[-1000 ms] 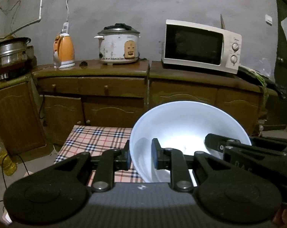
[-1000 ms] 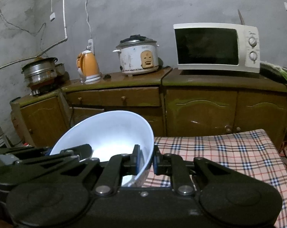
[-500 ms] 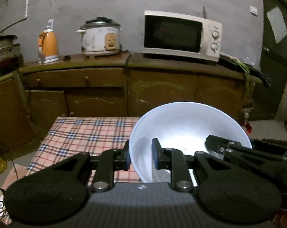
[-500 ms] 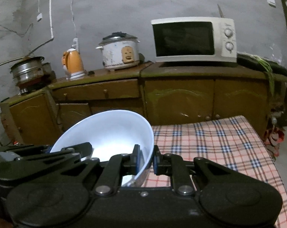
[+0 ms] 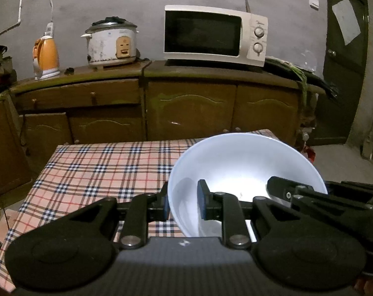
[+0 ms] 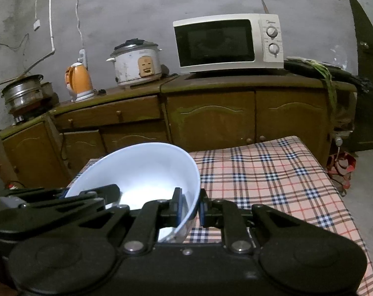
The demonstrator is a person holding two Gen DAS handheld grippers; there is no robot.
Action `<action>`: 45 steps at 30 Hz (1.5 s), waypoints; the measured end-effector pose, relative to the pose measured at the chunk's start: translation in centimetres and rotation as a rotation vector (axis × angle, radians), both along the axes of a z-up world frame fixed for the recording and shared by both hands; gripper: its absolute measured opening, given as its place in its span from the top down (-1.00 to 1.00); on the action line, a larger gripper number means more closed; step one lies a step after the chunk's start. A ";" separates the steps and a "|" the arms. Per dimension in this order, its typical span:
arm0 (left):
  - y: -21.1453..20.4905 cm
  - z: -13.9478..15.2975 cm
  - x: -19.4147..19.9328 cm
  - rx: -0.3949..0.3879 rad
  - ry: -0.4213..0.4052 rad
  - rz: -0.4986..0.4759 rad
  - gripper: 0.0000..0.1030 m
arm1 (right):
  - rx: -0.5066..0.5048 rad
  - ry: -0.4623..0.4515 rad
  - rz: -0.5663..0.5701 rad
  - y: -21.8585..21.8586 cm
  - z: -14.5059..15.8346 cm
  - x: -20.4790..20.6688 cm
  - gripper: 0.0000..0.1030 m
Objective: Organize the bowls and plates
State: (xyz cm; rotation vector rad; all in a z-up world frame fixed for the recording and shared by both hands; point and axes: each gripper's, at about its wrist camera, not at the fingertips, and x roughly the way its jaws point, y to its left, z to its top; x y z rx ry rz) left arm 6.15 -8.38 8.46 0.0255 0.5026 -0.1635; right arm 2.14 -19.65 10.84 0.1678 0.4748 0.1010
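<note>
A large white bowl [image 5: 240, 167] hangs tilted above the near part of a table with a plaid cloth [image 5: 107, 170]. My left gripper [image 5: 182, 203] is shut on the bowl's left rim, one finger outside, one inside. My right gripper [image 6: 190, 206] is shut on the bowl's [image 6: 142, 170] right rim in the same way. Each wrist view shows the other gripper's fingers reaching into the bowl from the far side. No plates show in either view.
Behind the table runs a brown wooden cabinet [image 5: 186, 103] with a microwave [image 5: 213, 35], a rice cooker [image 5: 110, 43] and an orange kettle [image 5: 46, 58] on top. A steel pot [image 6: 22, 96] stands at the far left. A dark door [image 5: 346, 56] is on the right.
Both grippers with the bowl have moved forward and down over the table; more of the plaid cloth shows below. The grip on both rims is unchanged.
</note>
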 end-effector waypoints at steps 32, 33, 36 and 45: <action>-4.8 -5.2 -0.3 0.016 0.093 -0.132 0.57 | 0.050 0.110 -0.094 -5.9 -6.1 -2.7 0.65; -5.0 -5.5 -0.2 0.021 0.100 -0.138 0.57 | 0.052 0.118 -0.096 -6.1 -6.5 -2.7 0.65; -5.5 -6.6 0.0 0.024 0.119 -0.152 0.57 | 0.060 0.142 -0.105 -6.6 -7.8 -2.7 0.65; -7.0 -10.2 0.5 0.046 0.195 -0.186 0.57 | 0.071 0.217 -0.131 -7.9 -11.7 -2.8 0.65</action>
